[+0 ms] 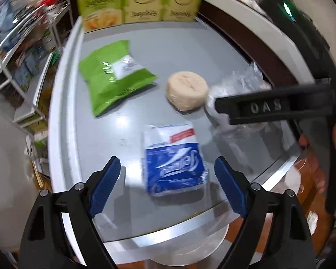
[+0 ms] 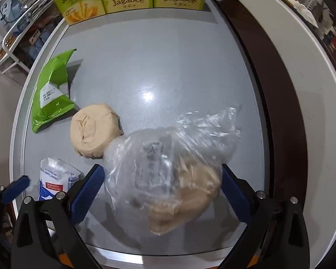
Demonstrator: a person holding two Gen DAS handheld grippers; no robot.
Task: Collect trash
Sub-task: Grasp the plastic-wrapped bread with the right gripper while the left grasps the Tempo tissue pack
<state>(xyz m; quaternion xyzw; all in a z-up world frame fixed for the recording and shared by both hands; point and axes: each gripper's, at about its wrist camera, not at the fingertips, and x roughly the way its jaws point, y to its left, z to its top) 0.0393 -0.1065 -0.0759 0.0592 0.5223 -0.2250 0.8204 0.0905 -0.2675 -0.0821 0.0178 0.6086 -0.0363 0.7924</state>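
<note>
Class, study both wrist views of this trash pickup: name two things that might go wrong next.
1. The right gripper straddles the thin clear bag; closing might tear the film.
2. The loose dough lump touches that bag and may get dragged.
The left gripper stands open around the blue-and-white packet.

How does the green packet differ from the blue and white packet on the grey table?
The green packet is plain green with a white label; the blue and white packet carries printed lettering and a red strip. The green packet looks larger and lies farther from the left gripper, whose open jaws frame the blue and white packet. The green packet is near the table's left rim. Both lie flat.
</note>
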